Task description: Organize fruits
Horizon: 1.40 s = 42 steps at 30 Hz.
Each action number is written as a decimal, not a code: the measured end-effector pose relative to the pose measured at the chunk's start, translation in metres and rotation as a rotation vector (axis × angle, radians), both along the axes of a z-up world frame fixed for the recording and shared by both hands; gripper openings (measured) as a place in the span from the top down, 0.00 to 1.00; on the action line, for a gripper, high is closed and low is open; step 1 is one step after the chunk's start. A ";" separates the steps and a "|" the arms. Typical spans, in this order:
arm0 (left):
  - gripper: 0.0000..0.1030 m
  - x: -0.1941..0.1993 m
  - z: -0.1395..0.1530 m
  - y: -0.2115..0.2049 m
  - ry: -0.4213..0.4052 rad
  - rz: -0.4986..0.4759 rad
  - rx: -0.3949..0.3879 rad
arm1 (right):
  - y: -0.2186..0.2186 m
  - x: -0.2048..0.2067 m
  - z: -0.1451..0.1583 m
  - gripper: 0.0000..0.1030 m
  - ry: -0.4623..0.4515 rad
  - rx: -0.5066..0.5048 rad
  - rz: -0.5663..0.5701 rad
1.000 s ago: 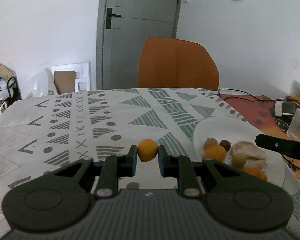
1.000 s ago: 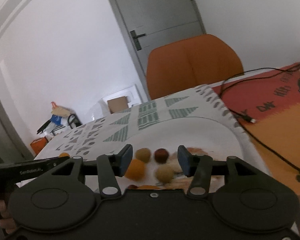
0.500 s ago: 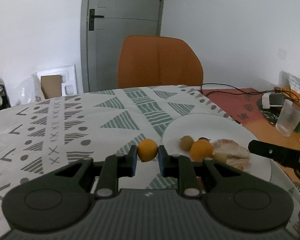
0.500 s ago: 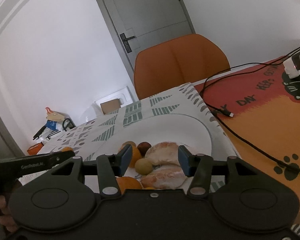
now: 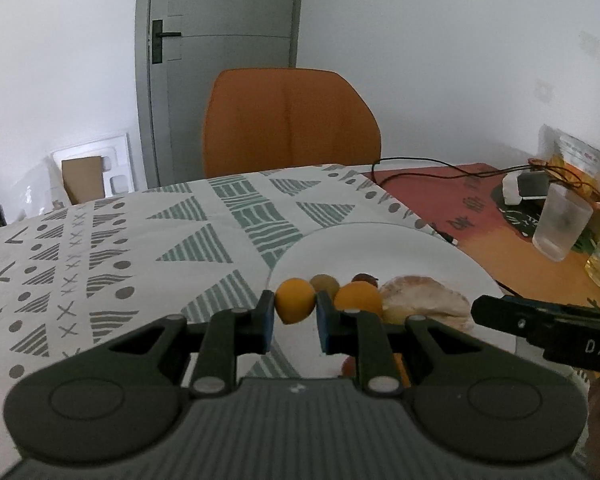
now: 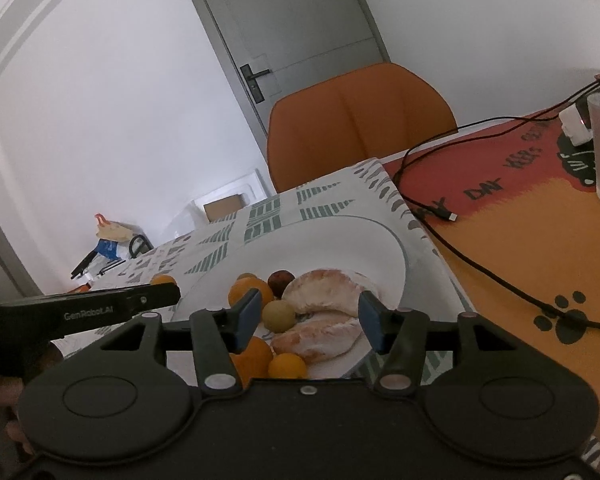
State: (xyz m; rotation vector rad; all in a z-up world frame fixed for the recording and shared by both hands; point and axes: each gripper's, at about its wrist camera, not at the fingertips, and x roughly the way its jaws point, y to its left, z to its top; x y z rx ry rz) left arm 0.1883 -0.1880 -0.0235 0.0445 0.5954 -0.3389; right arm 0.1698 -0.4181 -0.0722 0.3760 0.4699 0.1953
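My left gripper point(image 5: 294, 322) is shut on a small orange fruit point(image 5: 295, 305) and holds it at the near left rim of the white plate point(image 5: 412, 248). The plate carries an orange fruit point(image 5: 358, 297), a green fruit point(image 5: 324, 283), a dark red fruit point(image 5: 365, 278) and bread rolls point(image 5: 424, 304). My right gripper point(image 6: 307, 320) is open and empty just above the plate point(image 6: 340, 236), over bread rolls point(image 6: 328, 292), a green fruit point(image 6: 279, 314), orange fruits point(image 6: 256, 356) and a dark fruit point(image 6: 281, 280). The held orange fruit point(image 6: 163, 279) shows at the left gripper's tip.
The patterned tablecloth point(image 5: 140, 248) covers the table's left part. An orange mat point(image 6: 520, 248) with a black cable point(image 6: 460, 256) lies on the right. A frosted cup point(image 5: 560, 226) and clutter stand at far right. An orange chair point(image 5: 292, 124) stands behind the table.
My left gripper has carried the orange fruit rightward to the plate's rim. My right gripper has drawn back and swung right, staying open over the plate.
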 end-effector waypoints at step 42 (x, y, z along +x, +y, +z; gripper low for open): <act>0.05 -0.054 0.039 0.082 -0.078 0.208 -0.039 | 0.045 -0.021 0.037 0.00 -0.043 -0.074 0.047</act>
